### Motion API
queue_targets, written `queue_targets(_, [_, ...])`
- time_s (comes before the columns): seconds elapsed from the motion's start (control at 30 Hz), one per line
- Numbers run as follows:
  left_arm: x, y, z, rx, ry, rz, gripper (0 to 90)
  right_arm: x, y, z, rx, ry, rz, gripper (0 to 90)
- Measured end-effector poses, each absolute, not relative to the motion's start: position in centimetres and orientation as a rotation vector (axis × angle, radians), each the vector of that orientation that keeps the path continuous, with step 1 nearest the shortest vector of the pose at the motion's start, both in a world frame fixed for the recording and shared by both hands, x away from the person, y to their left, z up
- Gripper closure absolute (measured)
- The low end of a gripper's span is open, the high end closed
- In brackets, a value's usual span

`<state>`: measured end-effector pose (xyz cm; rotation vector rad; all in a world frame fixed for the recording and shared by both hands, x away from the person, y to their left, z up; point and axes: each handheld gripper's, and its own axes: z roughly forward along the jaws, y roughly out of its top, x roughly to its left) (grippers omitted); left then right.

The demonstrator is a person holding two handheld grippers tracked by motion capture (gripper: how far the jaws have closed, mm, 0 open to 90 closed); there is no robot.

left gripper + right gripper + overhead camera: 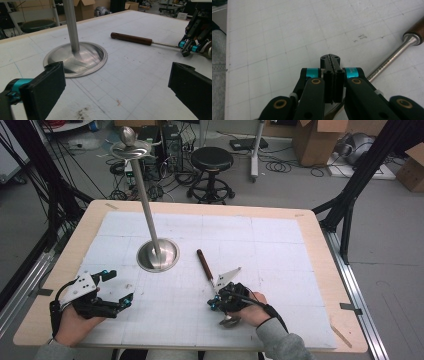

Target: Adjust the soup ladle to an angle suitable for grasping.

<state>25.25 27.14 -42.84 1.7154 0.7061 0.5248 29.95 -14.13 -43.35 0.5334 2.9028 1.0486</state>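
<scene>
Right gripper [333,75]: jaws pressed fully together, nothing visibly clamped between the pads; sits at the near right of the white gridded mat [280,245], directly over the metal shaft of a ladle [205,265]. Ladle: lies flat on the mat, brown wooden handle [131,38] pointing away toward the table's far side, shaft passing under the right gripper, bowl end just showing beside the hand. Left gripper [114,290]: jaws spread wide, empty, resting near left. Metal stand [158,254]: round dished base, upright pole, left of the ladle, well apart from both grippers
</scene>
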Motion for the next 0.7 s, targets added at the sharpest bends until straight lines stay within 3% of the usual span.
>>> queue_targets(0.7, [25.40, 27.03, -42.90, 1.725, 0.708, 0.518, 1.7, 29.81, -15.10, -43.37, 0.550, 2.896, 1.033, 90.0])
